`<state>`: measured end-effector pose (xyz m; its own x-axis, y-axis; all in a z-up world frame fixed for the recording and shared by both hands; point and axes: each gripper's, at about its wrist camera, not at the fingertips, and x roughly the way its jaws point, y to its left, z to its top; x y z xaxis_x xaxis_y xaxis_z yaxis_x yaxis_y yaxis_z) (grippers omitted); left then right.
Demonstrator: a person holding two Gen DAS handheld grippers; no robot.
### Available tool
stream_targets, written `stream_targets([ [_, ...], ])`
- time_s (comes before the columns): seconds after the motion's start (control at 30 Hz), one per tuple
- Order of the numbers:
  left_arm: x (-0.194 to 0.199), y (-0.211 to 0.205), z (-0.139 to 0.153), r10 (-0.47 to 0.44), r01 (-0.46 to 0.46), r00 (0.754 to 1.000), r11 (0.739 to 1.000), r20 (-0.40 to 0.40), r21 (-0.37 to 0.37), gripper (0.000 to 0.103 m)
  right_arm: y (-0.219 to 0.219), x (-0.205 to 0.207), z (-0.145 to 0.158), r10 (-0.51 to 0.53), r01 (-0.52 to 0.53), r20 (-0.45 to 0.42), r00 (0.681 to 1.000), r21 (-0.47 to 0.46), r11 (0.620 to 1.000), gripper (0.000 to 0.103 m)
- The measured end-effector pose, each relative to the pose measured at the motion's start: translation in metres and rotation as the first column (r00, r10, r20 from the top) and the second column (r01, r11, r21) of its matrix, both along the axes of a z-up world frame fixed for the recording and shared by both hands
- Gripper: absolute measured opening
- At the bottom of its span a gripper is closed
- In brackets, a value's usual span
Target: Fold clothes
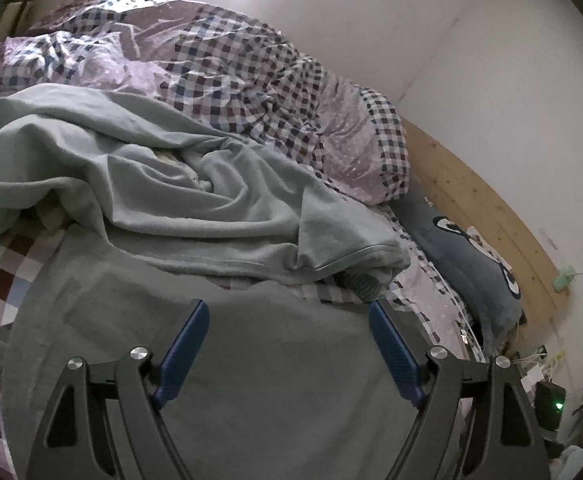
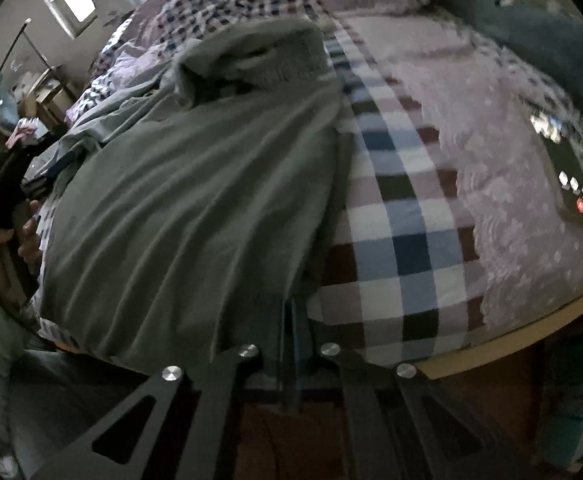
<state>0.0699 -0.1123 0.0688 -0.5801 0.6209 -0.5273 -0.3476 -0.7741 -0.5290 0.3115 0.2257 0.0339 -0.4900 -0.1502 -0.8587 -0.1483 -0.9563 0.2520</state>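
A grey-green garment [image 2: 179, 200] lies spread on the checked bed sheet [image 2: 395, 216], its folds running together toward the near hem. My right gripper [image 2: 291, 312] is shut on that hem at the bed's front edge. In the left wrist view the same garment [image 1: 131, 288] lies flat under my left gripper [image 1: 287, 306], whose blue pads [image 1: 185, 344] stand wide apart with nothing between them. A crumpled pale blue-green cloth [image 1: 171, 184] is heaped just beyond the garment. The left gripper [image 2: 7, 184] also shows far left in the right wrist view, held by a hand [image 2: 31, 236].
A checked and lilac duvet [image 1: 231, 60] is bunched at the back of the bed. A blue pillow [image 1: 471, 268] lies along the wooden headboard [image 1: 483, 216]. A dark phone [image 2: 567, 176] rests on the lilac sheet at the right. The bed's wooden edge [image 2: 511, 344] runs close below.
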Motion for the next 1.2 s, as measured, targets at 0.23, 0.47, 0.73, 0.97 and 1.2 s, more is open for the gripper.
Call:
stream_targets([
  [0.23,0.0,-0.01,0.0,0.014,-0.014,1.0,1.0,0.008,0.022,0.085,0.018,0.009,0.022,-0.073,0.072,0.03,0.997,0.057,0.996,0.0],
  [0.47,0.0,-0.016,0.0,0.014,-0.014,1.0,1.0,0.009,0.019,0.085,0.005,0.017,0.001,-0.007,0.0,0.178,0.984,0.042,0.999,0.006],
  [0.73,0.003,-0.017,0.002,0.004,-0.004,1.0,1.0,0.001,0.018,0.085,-0.021,0.03,-0.02,0.073,-0.105,0.279,0.957,0.102,0.989,0.034],
  [0.97,0.003,-0.013,0.003,-0.014,0.014,1.0,1.0,-0.007,0.013,0.085,-0.03,0.026,-0.04,0.087,-0.134,0.329,0.94,0.123,0.983,0.026],
  [1.2,0.002,-0.01,0.002,-0.021,0.021,1.0,1.0,-0.001,0.007,0.085,-0.027,0.033,-0.028,0.095,-0.151,0.319,0.943,0.156,0.976,0.0],
])
